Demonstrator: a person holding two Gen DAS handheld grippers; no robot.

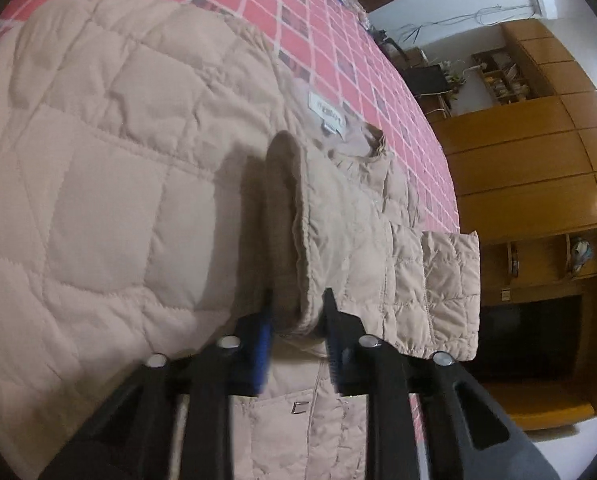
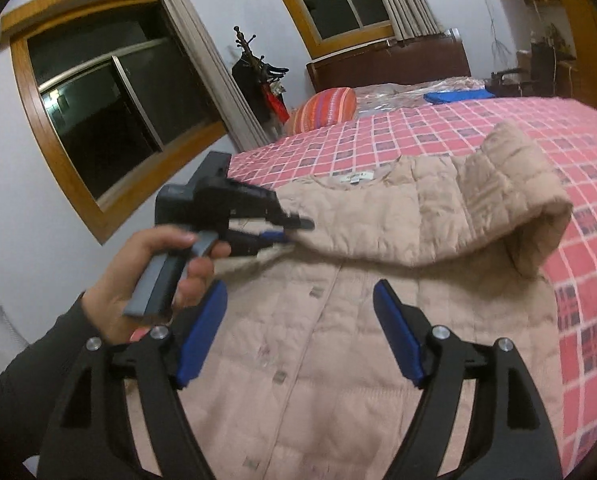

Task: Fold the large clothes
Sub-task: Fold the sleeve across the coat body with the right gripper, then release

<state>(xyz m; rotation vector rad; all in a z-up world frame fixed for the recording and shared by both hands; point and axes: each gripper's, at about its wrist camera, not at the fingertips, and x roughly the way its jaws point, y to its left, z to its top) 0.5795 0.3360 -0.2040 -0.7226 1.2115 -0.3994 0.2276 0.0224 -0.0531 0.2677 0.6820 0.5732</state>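
My left gripper [image 1: 298,312] is clamped on the cuff of a sleeve [image 1: 294,216] of the beige quilted jacket [image 1: 98,184], the ribbed cuff edge pinched between the blue pads [image 1: 263,344]. My right gripper [image 2: 300,332] hangs above the jacket front with its jaws spread wide and nothing between them. In the right wrist view my left hand [image 2: 154,276] grips the tool handle; the fingers are motion-blurred, and the tips of the left tool are hard to separate from the fabric they hold. The lower hem of the jacket is cut off by the frame edge in both views. The jacket lies front-up on the bed, on a red checked bedspread [image 2: 498,120], with the held sleeve lifted and drawn across the chest. Snap fasteners [image 2: 317,291] run down the closed placket. A white neck label [image 2: 356,177] shows at the collar; its print is unreadable. Farther back lie a striped orange pillow [image 2: 324,110] and a blue folded item [image 2: 454,96], too small to identify.
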